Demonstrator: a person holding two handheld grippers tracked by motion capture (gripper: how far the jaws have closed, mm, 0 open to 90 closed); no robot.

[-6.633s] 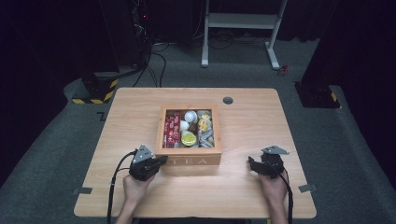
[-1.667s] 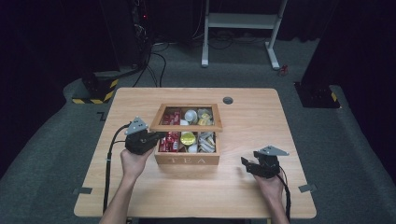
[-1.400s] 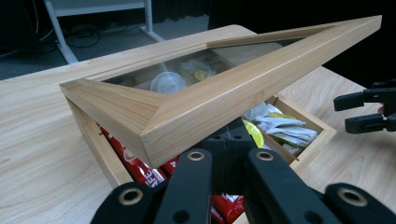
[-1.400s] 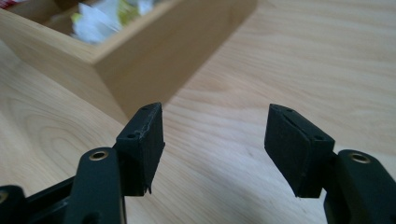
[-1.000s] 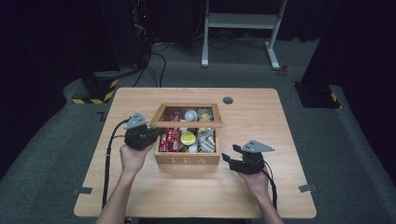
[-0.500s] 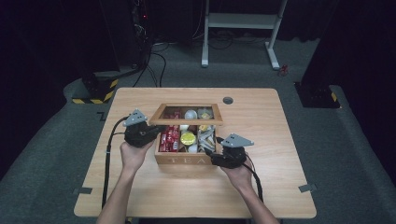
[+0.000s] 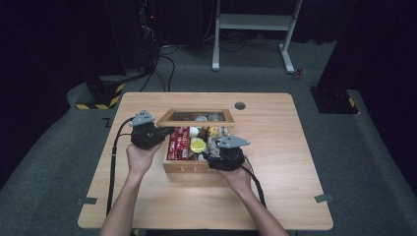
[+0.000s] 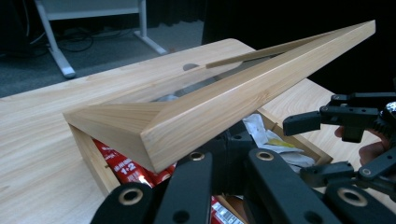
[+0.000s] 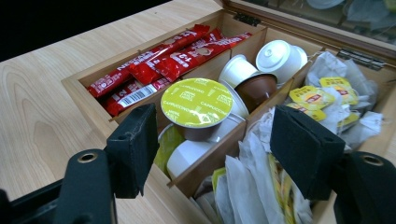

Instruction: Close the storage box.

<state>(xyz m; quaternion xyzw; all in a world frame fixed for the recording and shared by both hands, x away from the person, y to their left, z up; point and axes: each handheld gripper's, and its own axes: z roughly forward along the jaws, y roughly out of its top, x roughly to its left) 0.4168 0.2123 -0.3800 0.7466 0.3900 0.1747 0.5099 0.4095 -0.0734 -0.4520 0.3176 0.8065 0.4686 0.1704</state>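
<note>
A wooden tea box (image 7: 193, 168) stands mid-table with its glass-paned lid (image 7: 196, 116) tilted half up. My left gripper (image 7: 164, 132) is at the box's left side. In the left gripper view its jaws (image 8: 231, 154) sit close together under the lid's near corner (image 8: 154, 140), which rests on them. My right gripper (image 7: 209, 158) hovers open over the box's front. In the right gripper view its pads straddle a yellow-lidded capsule (image 9: 196, 102) without touching it. Red sachets (image 9: 154, 60), white capsules (image 9: 278, 56) and tea bags (image 9: 327, 93) fill the compartments.
The light wood table (image 7: 295, 147) has a black cable hole (image 7: 240, 105) behind the box. Cables trail from both grippers toward the near edge. A white desk frame (image 7: 255, 29) and loose cables stand on the floor beyond the table.
The lid has gone from closed to raised and stays propped by the left gripper. My right gripper has travelled from the table's right side leftward to the box front.
</note>
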